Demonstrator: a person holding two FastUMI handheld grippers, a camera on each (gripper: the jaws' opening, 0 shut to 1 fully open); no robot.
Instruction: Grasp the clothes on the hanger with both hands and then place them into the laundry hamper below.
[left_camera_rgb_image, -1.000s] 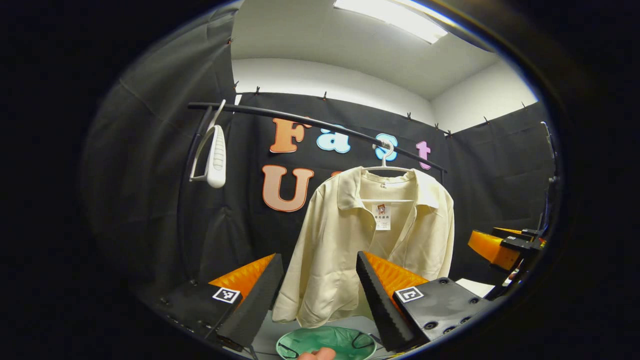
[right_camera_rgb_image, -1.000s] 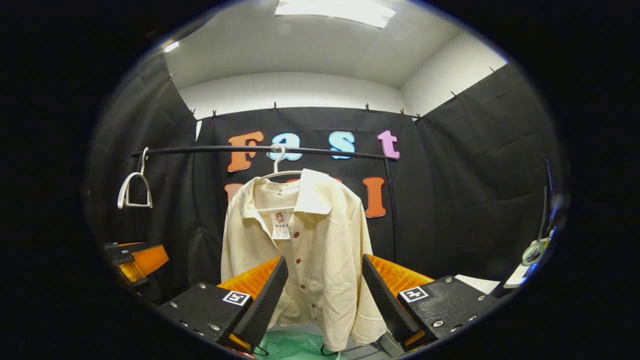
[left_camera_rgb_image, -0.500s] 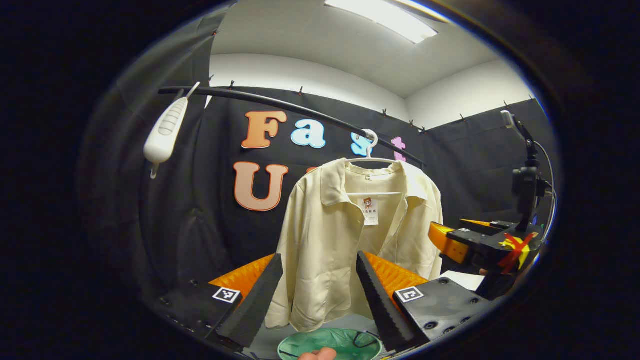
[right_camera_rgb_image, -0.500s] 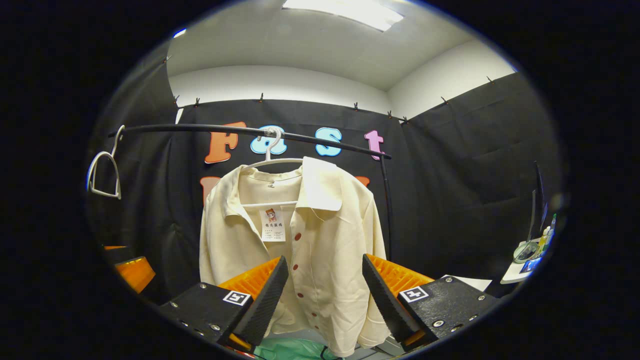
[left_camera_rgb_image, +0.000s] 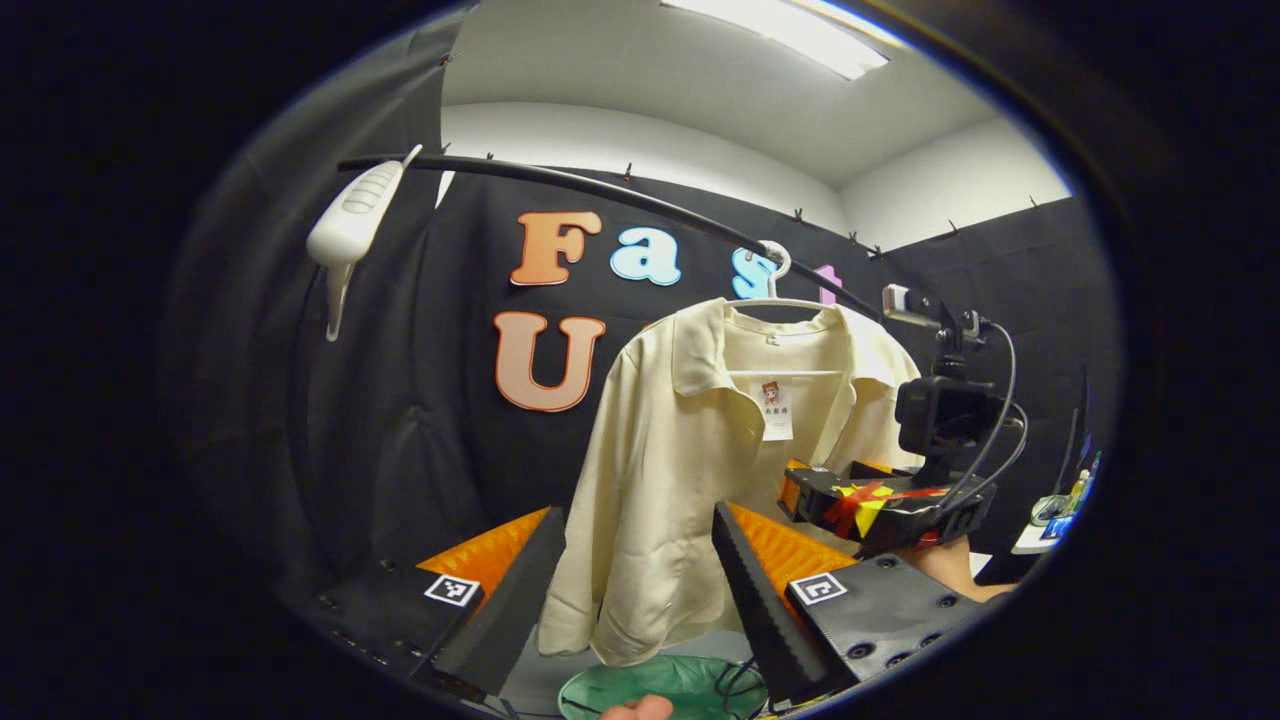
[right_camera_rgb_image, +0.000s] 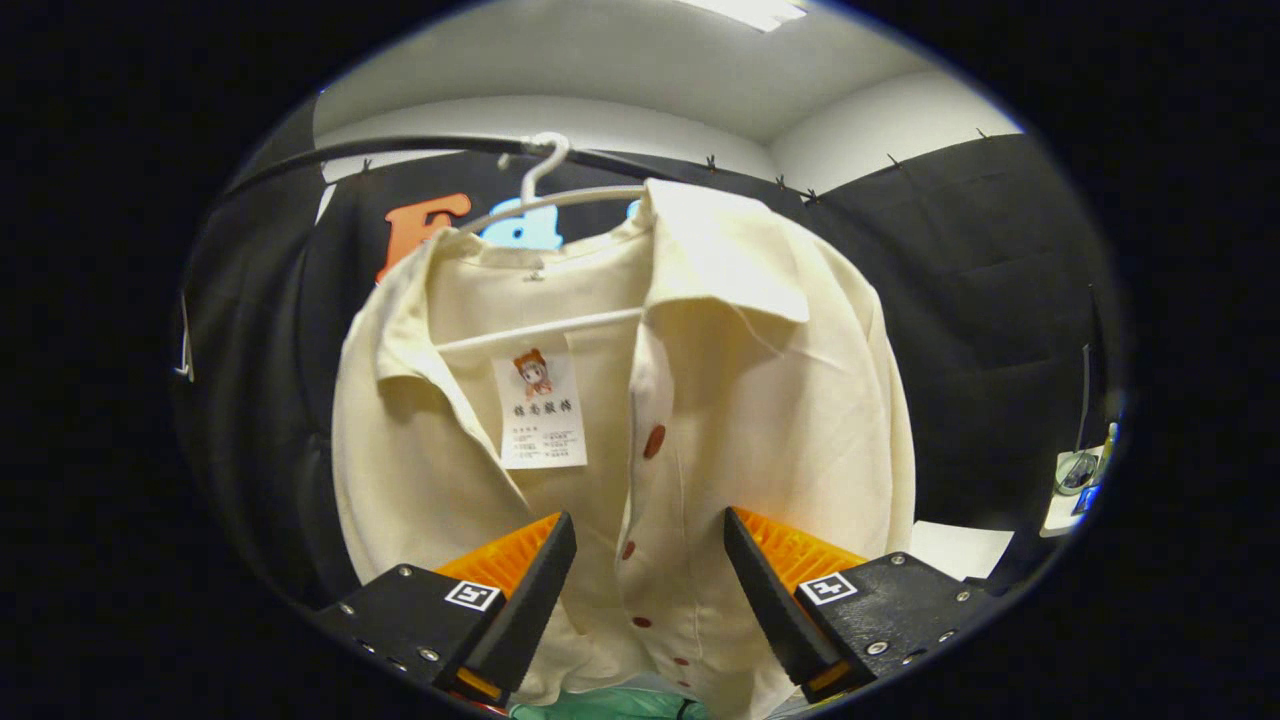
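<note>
Your garment rail (left_camera_rgb_image: 620, 200) runs across the top of the booth as a dark bar, and it carries everything of concern here. The cream shirt (left_camera_rgb_image: 690, 470) hangs from it on a white hanger (left_camera_rgb_image: 775, 290), placed toward the rail's right end in the left gripper view; in the right gripper view the same shirt (right_camera_rgb_image: 620, 400) hangs open at the collar, with a paper tag (right_camera_rgb_image: 540, 410) at the neck and dark red buttons (right_camera_rgb_image: 653, 441) down the placket. The green laundry hamper (left_camera_rgb_image: 665, 685) sits directly below the shirt's hem, at the bottom edge of the left gripper view; a sliver of it (right_camera_rgb_image: 600, 705) shows under the hem in the right gripper view. Your left gripper (left_camera_rgb_image: 640, 590) stands with its fingers wide apart and holds nothing; the shirt's lower left panel and sleeve hang beyond the gap, not touched by either finger. Your right gripper (right_camera_rgb_image: 648, 585) is likewise spread wide and empty, with the button placket lying between and beyond its fingers, close in front of them; whether either finger touches the cloth cannot be told. In the left gripper view your right gripper (left_camera_rgb_image: 875, 505) appears just beside the shirt's right front. A second white hanger (left_camera_rgb_image: 350, 225), bare, hangs near the rail's left end.
</note>
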